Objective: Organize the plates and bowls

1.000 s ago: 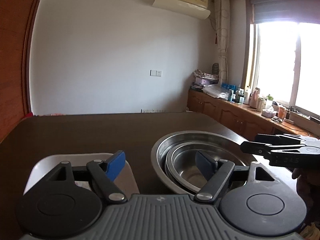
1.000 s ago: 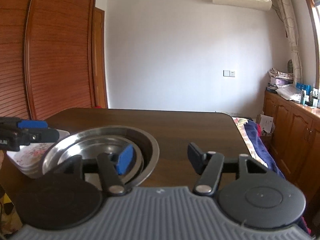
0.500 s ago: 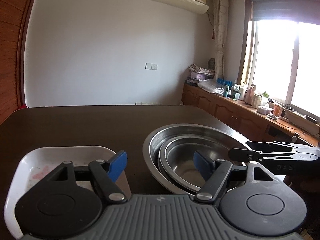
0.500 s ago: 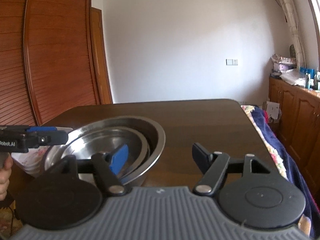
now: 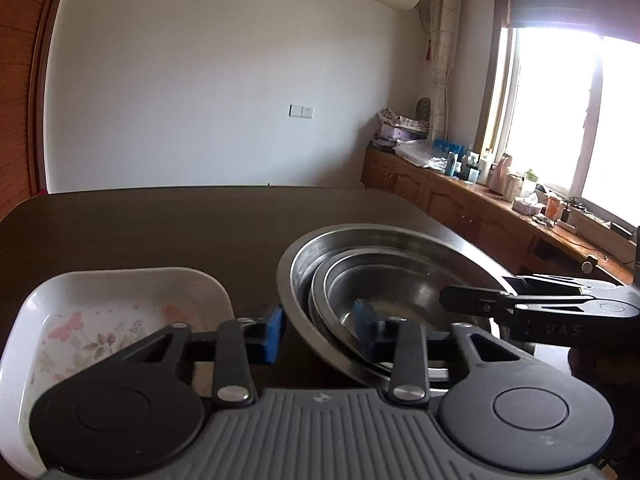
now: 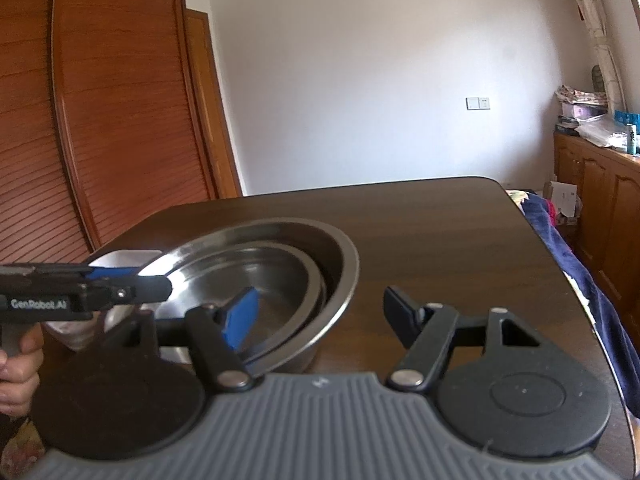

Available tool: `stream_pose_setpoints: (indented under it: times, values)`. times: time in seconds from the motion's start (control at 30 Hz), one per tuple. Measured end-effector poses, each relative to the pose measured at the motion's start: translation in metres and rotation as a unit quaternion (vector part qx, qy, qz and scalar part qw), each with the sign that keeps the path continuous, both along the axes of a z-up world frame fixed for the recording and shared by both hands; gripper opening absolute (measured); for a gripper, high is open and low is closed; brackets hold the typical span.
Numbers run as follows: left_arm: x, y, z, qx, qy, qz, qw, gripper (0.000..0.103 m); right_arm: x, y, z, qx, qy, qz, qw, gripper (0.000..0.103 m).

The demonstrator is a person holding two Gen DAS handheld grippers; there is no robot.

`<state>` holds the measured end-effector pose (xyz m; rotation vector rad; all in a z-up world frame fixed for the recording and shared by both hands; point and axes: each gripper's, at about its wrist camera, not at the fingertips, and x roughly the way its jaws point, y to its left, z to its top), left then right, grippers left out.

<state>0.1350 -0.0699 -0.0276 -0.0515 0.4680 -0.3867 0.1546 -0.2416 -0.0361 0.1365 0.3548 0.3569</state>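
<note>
Your left gripper [image 5: 318, 334] has just been closing, and its blue pads now straddle the near-left wall of the stacked steel bowls [image 5: 384, 280]: one pad outside the big bowl, the other inside the nest. Whether the pads actually press the metal, can't tell from these views. Your right gripper [image 6: 320, 312] has just been narrowing too, yet stands open around the bowls' near-right rim, blue pad inside the stack, black finger outside over the dark wooden table [image 6: 440, 220], clearly off the metal.

Bowls: three steel ones nested, largest outside, sitting on the table near its front edge, tipped slightly (near-left edge looks raised in the left wrist view). White floral dish [image 5: 120, 312] lies just left of the bowls, close but apart. In the right wrist view your left hand [image 6: 18, 364] shows left of the bowls, wrapped on the left gripper's handle.
</note>
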Motion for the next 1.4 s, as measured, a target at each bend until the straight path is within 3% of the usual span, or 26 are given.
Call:
stream_pose_setpoints:
  times: [0.03, 0.1, 0.33, 0.87, 1.4]
  values:
    - [0.0, 0.001, -0.001, -0.003, 0.001, -0.001, 1.0, 0.048, 0.0, 0.001, 0.001, -0.002, 0.001, 0.002, 1.0, 0.052]
    - [0.0, 0.001, 0.0, -0.006, 0.003, 0.0, 1.0, 0.046, 0.0, 0.004, 0.002, -0.004, 0.002, 0.004, 1.0, 0.044]
    - [0.003, 0.0, 0.002, -0.013, 0.008, 0.005, 0.9999, 0.046, -0.001, 0.0, 0.002, 0.007, 0.005, -0.007, 1.0, 0.035]
    - [-0.013, 0.01, 0.012, -0.016, -0.025, 0.02, 0.9994, 0.046, -0.004, -0.003, 0.004, 0.027, -0.013, -0.016, 0.999, 0.032]
    - [-0.027, 0.049, 0.043, -0.009, -0.062, 0.057, 0.9964, 0.046, 0.001, 0.02, 0.025, 0.027, -0.047, 0.015, 0.998, 0.032]
